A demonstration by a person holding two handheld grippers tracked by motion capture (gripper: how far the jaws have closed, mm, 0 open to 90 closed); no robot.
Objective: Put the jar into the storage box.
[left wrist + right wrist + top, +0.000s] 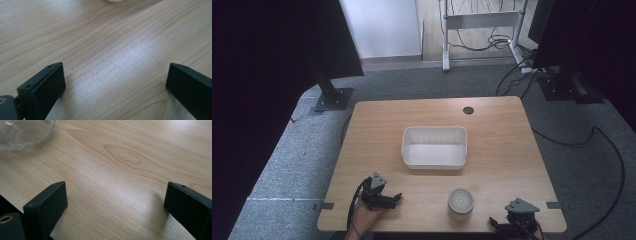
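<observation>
Both claws open and empty; jar (461, 202) sits between them on the surface (512, 150), looks slightly nearer my right claw (498, 223) than left claw (399, 197).

I held my left gripper (388, 199) low near the front left of the table, my hand (363, 218) behind it, its jaws pointing right and spread wide with nothing between them. My right gripper (512, 223) sat at the front right edge, its grey three-cornered plate on top. In its own view its jaws also stood wide apart, close above the wood, gripping nothing.
</observation>
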